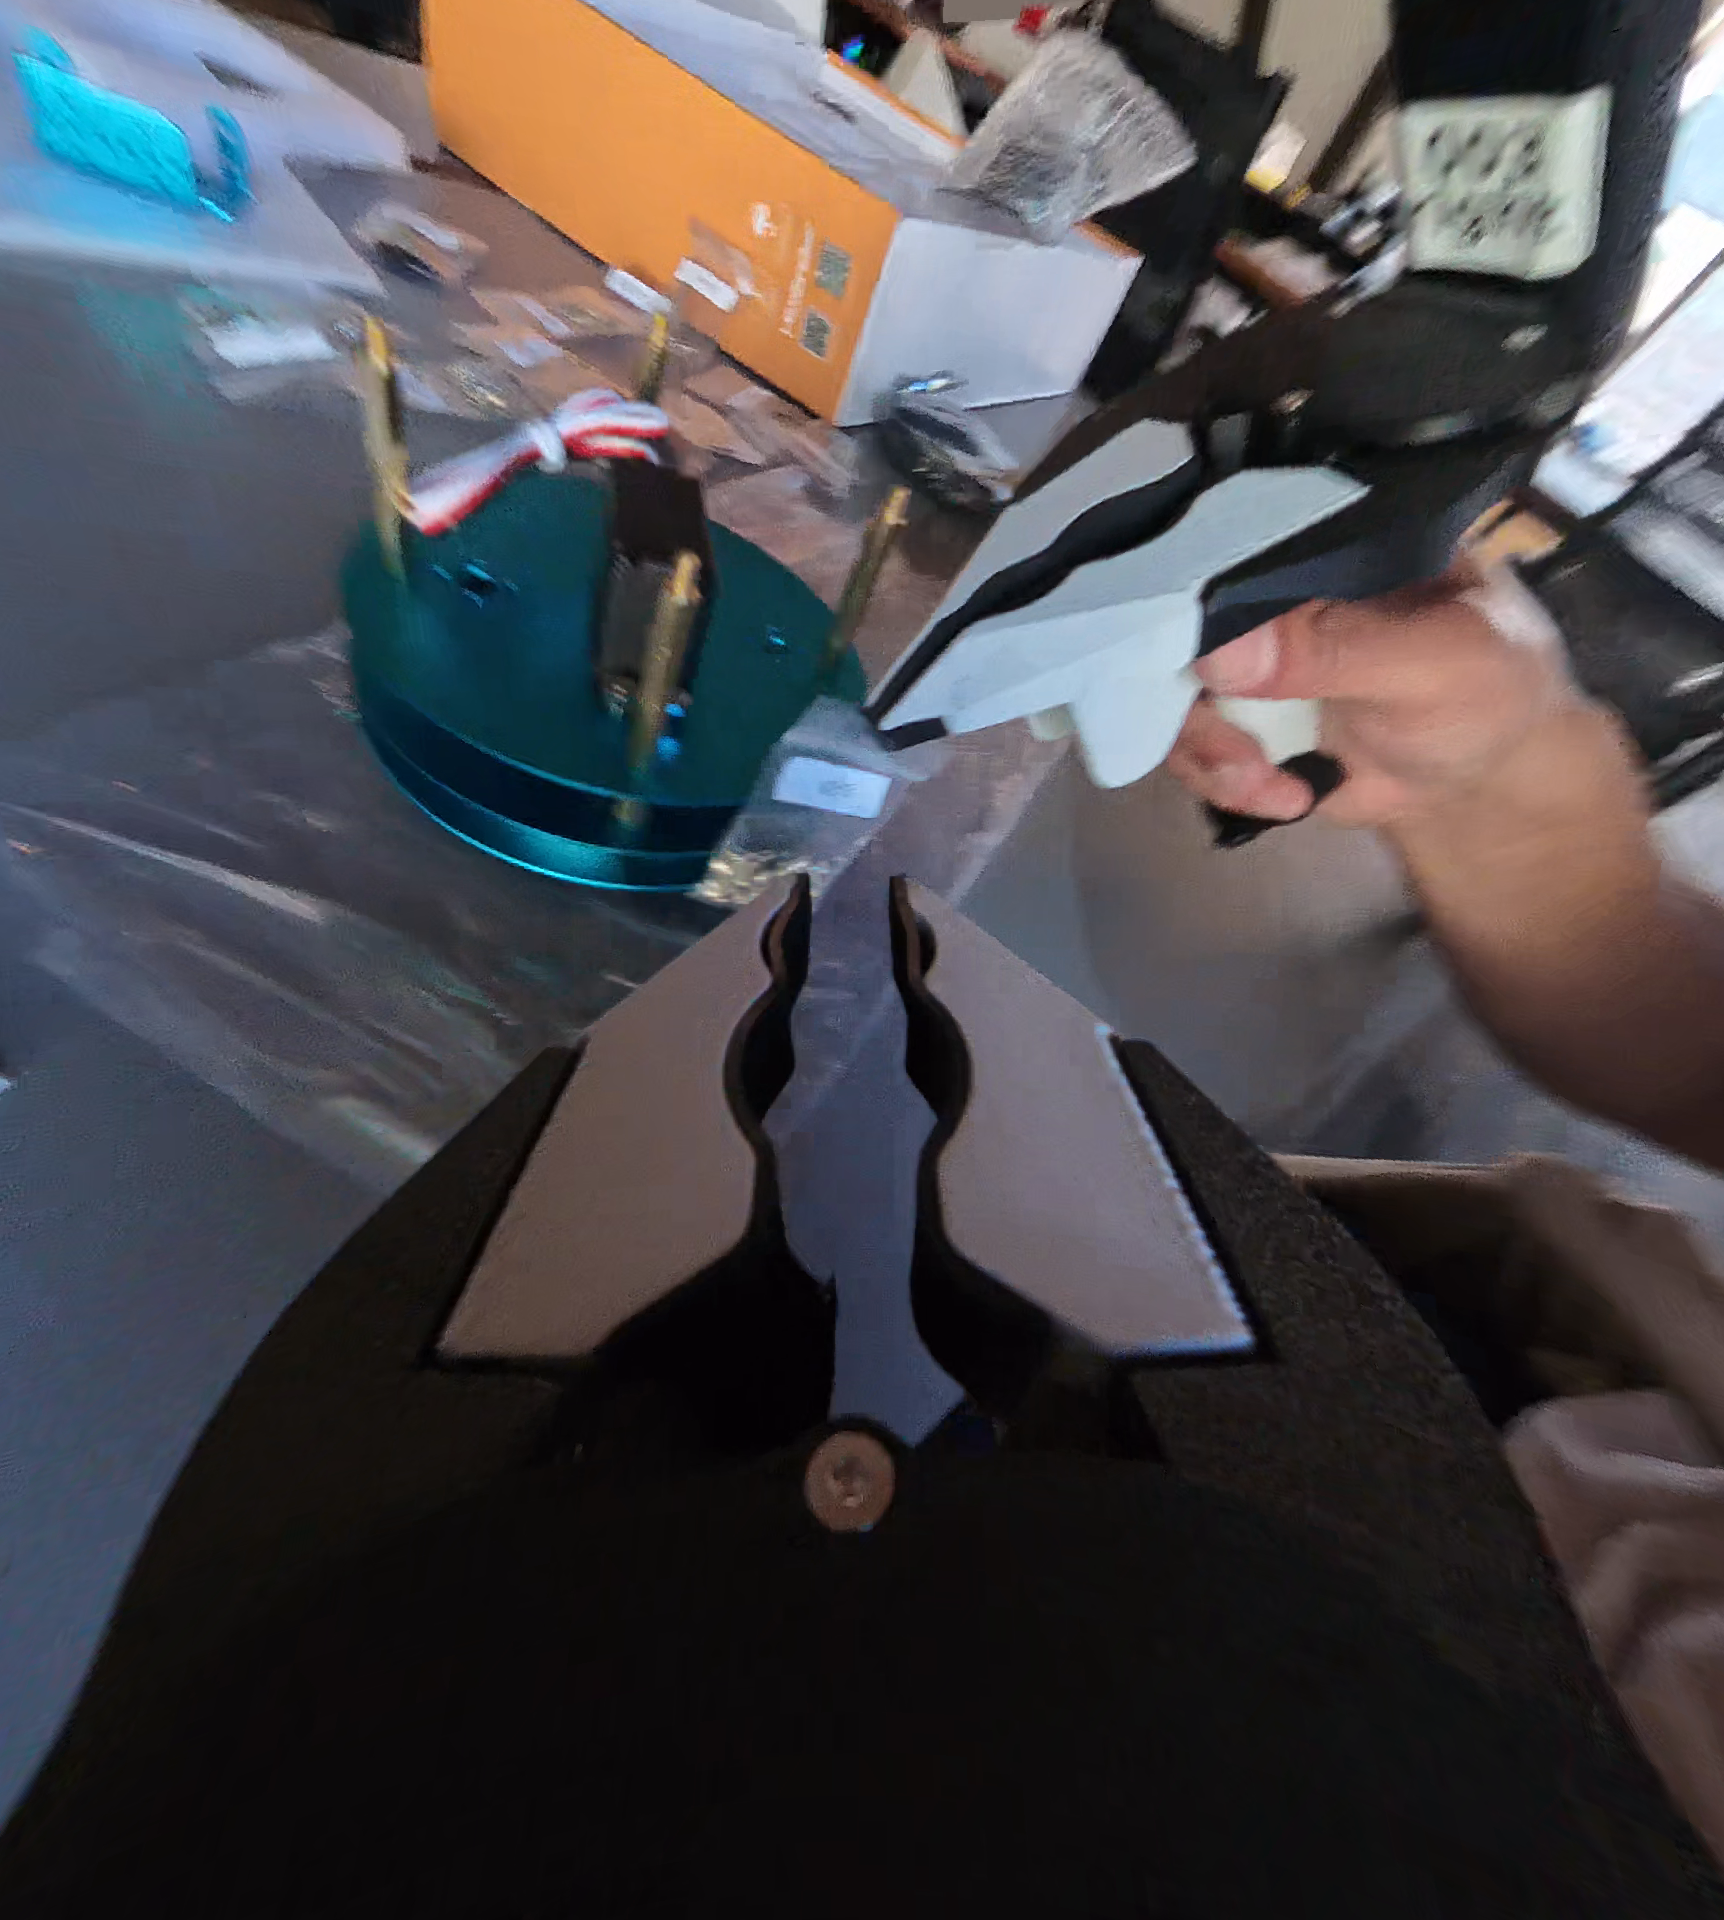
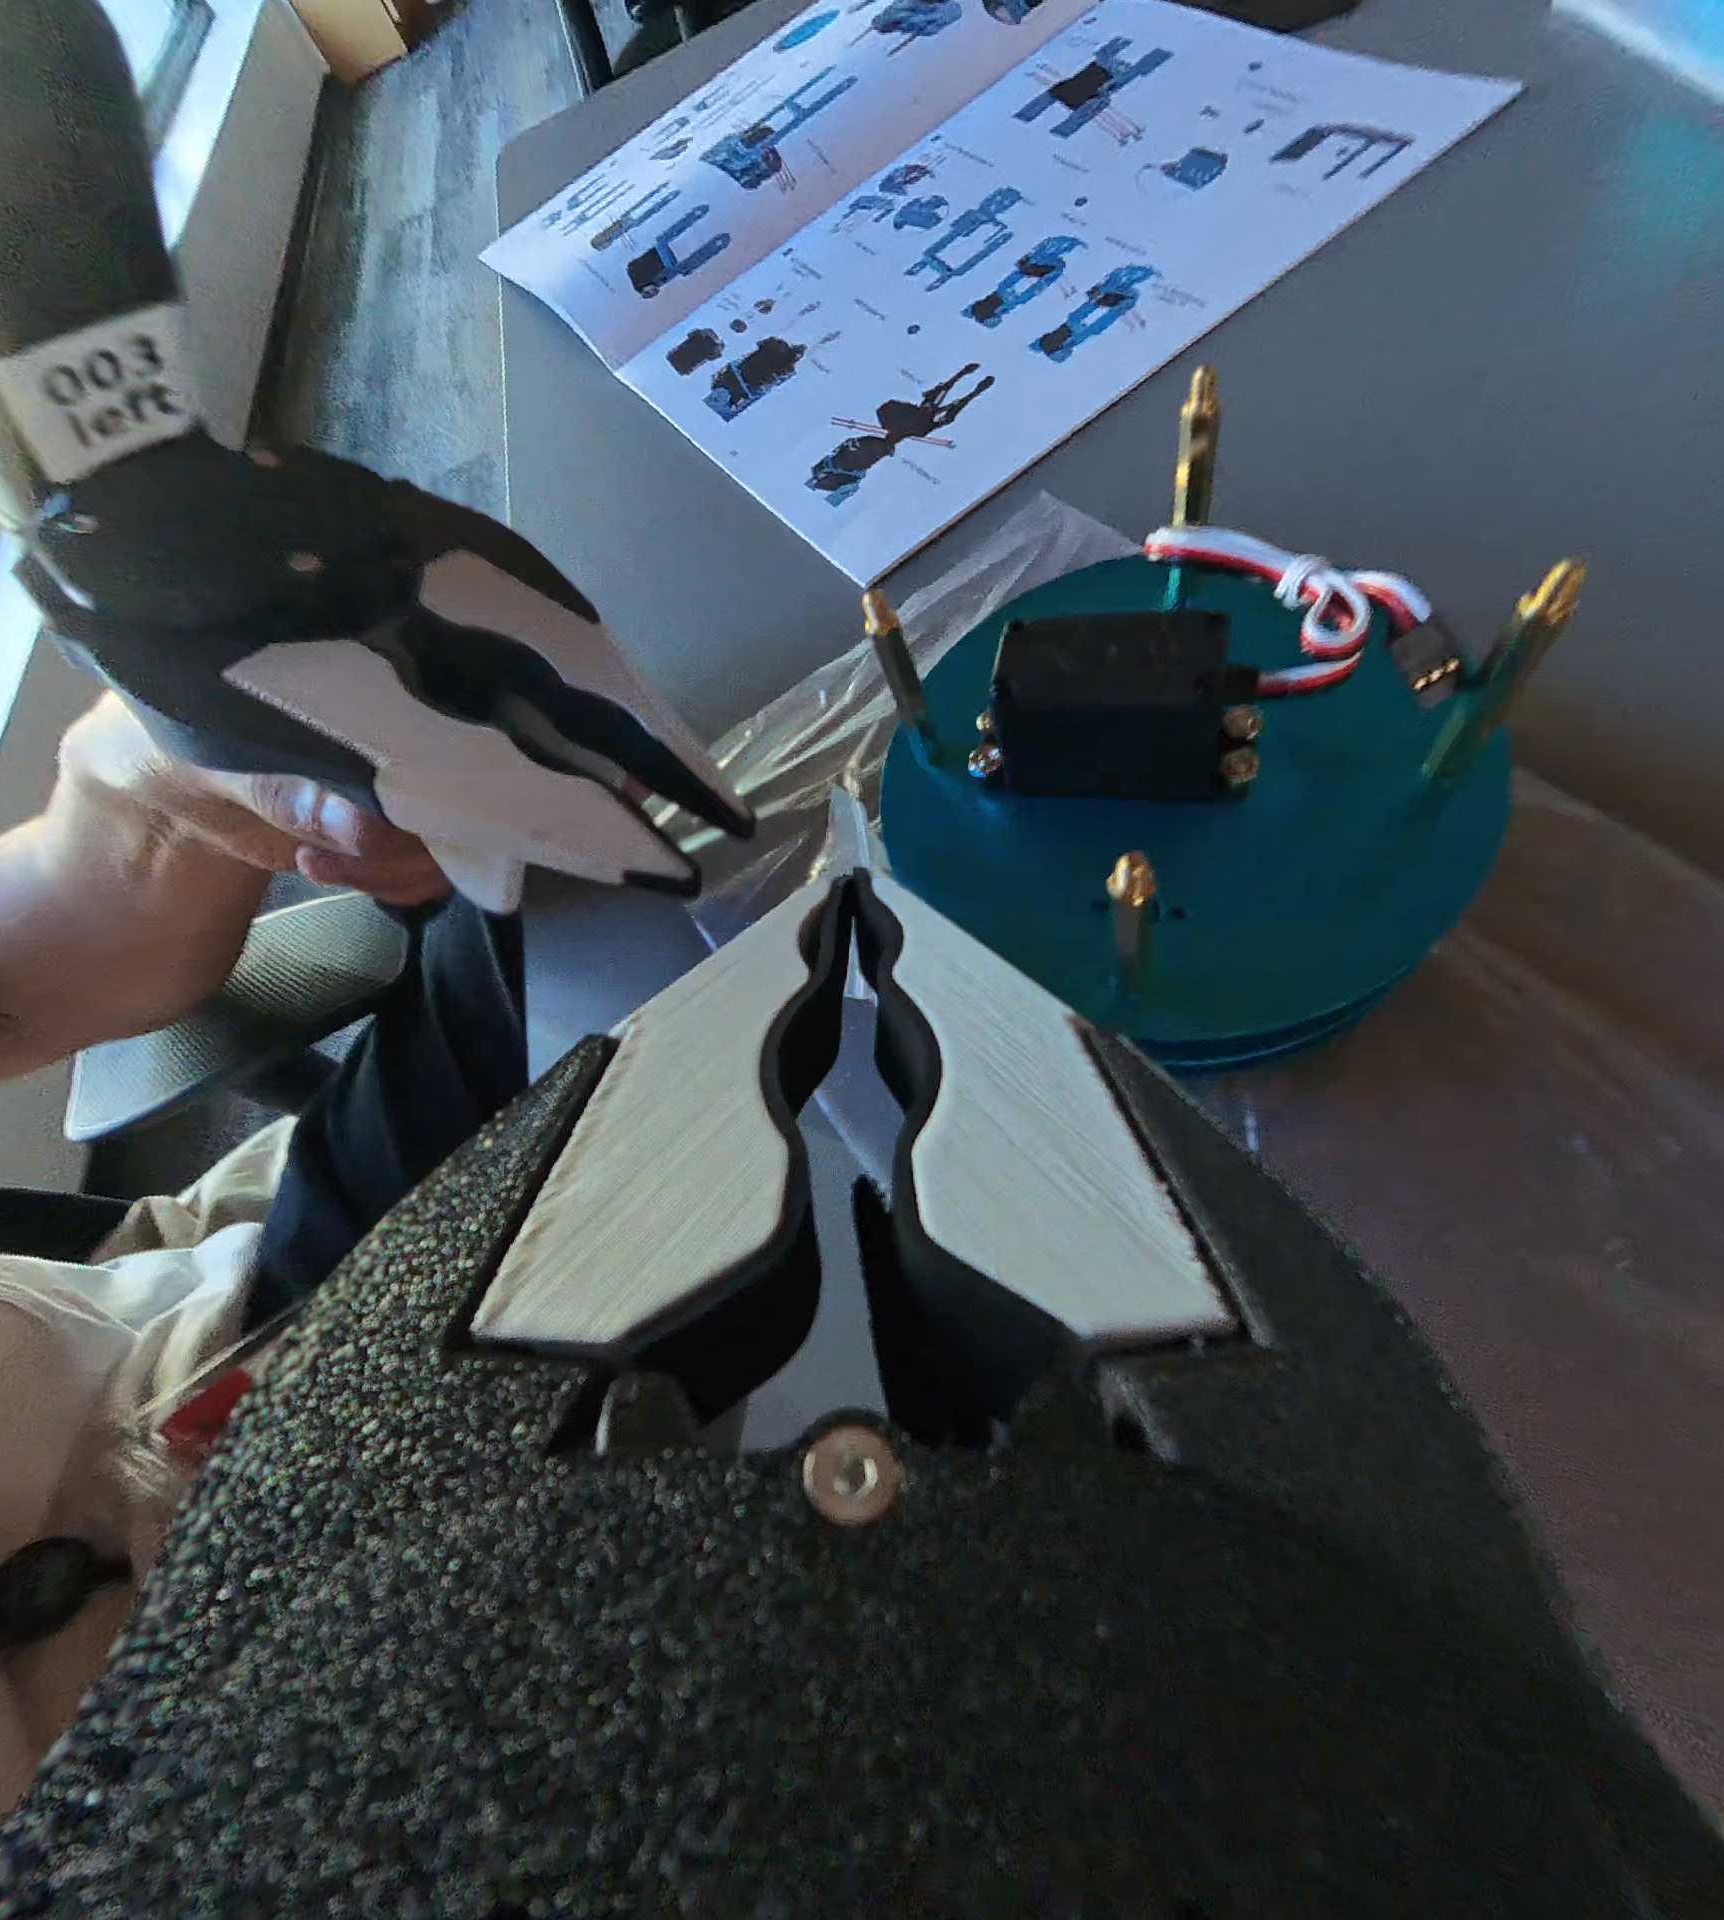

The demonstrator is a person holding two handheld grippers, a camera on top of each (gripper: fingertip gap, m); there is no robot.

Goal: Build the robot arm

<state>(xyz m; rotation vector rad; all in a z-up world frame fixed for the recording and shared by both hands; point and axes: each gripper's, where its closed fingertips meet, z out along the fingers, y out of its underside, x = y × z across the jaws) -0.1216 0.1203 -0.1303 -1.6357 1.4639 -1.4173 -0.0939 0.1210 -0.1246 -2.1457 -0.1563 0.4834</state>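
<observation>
My right gripper (image 2: 853, 891) is shut on the top edge of a small clear bag (image 1: 816, 800) that has a white label and small metal parts at its bottom. In the left wrist view the right gripper (image 1: 884, 727) holds the bag hanging just above the table. My left gripper (image 1: 850, 899) is slightly open and empty, with its tips just below the bag's lower end. It also shows in the right wrist view (image 2: 723, 854), close to the right gripper's tips. Beside them stands a round teal base (image 2: 1253, 935) with several brass standoffs (image 2: 1196, 447), a black servo (image 2: 1107, 696) and a red-white cable (image 2: 1325, 603).
An illustrated instruction sheet (image 2: 941, 239) lies beyond the base. A clear plastic sheet (image 2: 816, 717) lies under the base. An orange and white box (image 1: 692, 187) and several small parts bags (image 1: 525, 322) sit at the back. The grey table's edge (image 2: 503, 416) is at the left. My two grippers' fingertips are within a few centimetres of each other.
</observation>
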